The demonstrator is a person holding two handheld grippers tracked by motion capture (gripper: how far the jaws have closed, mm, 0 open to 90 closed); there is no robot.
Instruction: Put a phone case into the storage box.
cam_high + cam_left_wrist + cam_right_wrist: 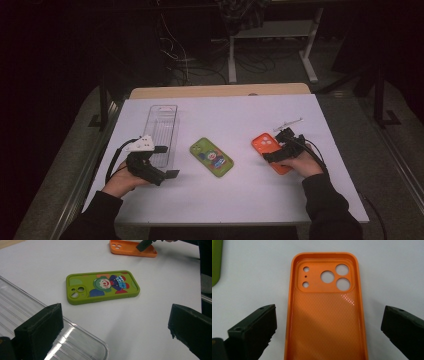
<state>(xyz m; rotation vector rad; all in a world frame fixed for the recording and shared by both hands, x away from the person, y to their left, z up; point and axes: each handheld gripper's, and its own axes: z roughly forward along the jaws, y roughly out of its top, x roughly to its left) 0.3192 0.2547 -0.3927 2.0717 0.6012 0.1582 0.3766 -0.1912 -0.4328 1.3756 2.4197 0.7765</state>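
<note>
An orange phone case (266, 145) lies hollow side up at the right of the white table top. My right gripper (276, 146) hovers low over it, open, and its jaws stand on either side of the case (327, 315) without touching it. A green phone case with a clown picture (211, 157) lies flat in the middle. My left gripper (167, 161) is open at the left, beside the near end of a clear plastic tray (162, 127). Its jaws point toward the green case (102, 286), with nothing between them. The orange case (132, 248) lies farther off.
A white sheet (235, 195) covers the table, and a strip of wood (220, 90) shows at its far edge. The clear tray's rounded corner (100, 347) lies just under my left jaw. Desk legs and cables stand on the dark floor beyond the table.
</note>
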